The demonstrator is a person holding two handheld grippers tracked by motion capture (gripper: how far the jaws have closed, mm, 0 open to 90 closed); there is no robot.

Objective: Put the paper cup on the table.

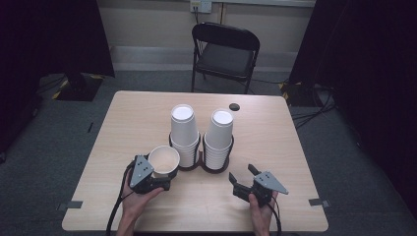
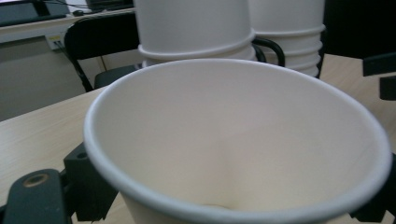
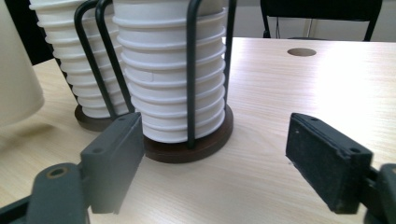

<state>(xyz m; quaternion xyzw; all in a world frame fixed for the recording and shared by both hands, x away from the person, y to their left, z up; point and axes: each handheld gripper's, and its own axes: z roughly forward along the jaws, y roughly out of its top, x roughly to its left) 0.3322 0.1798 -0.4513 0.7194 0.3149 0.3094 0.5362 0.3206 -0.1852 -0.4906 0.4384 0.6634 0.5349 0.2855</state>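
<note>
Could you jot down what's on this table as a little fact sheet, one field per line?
Held cup: single white paper cup, mouth up, gripped by the left gripper
Right gripper: jaws apart, holding nothing, facing the right stack
Left stack: upside-down white cups in a black wire holder
Right stack: the same, beside it
Table: light wood, with a round dark hole near the far edge
Behind: black folding chair

The high view is dim, its corners sunk in near-black curtains; the pale surface [image 1: 147,118] is the brightest area and looks soft and grainy. Beside the cup stacks [image 1: 184,132] only faint shadows fall. In the left gripper view the held cup [image 2: 233,144] is evenly lit and slightly blurred at its near rim. In the right gripper view, glare washes the surface beyond the stacks, and the near tongs are soft.
</note>
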